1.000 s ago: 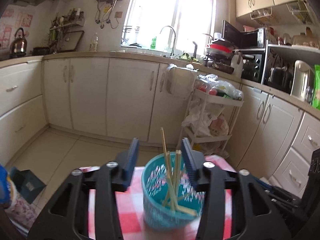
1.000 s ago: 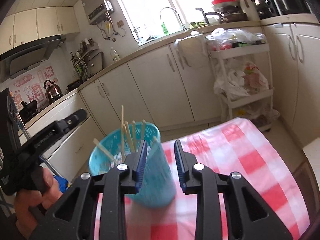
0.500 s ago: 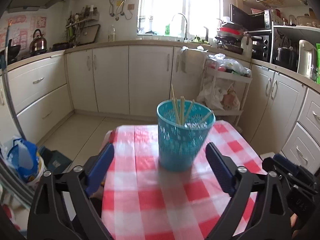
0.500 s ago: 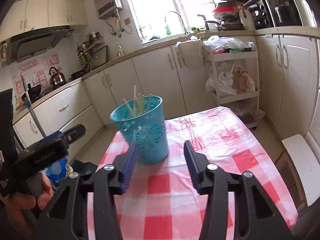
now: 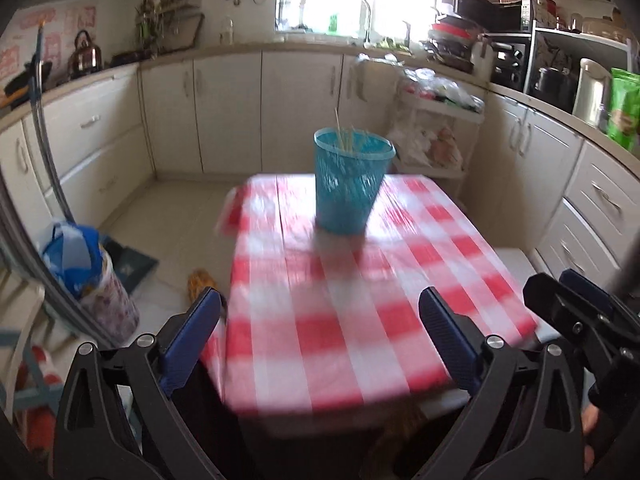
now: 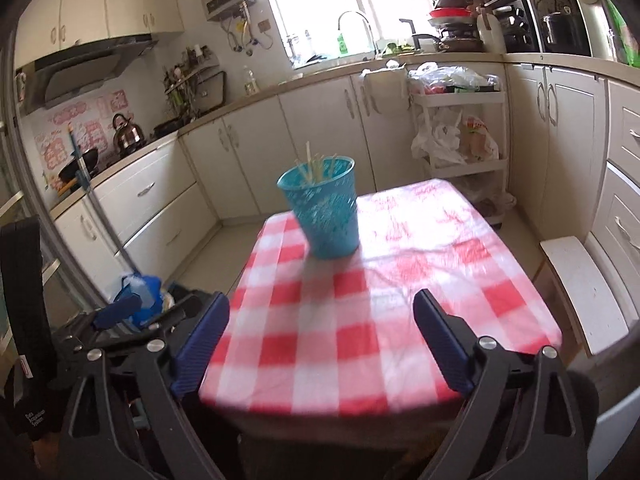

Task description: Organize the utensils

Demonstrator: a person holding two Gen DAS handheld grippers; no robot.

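Both tongs, left gripper (image 5: pixel 320 328) and right gripper (image 6: pixel 322 326), have just been opening and are hanging wide apart with nothing between them. Chopsticks (image 6: pixel 314 168) are standing in the teal basket (image 6: pixel 326 216) on the checkered table (image 6: pixel 360 340); looks like wrapping up, nothing left to grab imo

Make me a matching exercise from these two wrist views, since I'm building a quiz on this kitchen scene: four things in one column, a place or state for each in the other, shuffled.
Things:
1. teal basket
2. chopsticks
3. left gripper
4. kettle

Places or states:
A. on the counter by the stove
B. jaws wide open, nothing between them
C. standing on the checked tablecloth
D. sticking up out of the basket

Pairs: 1-C, 2-D, 3-B, 4-A
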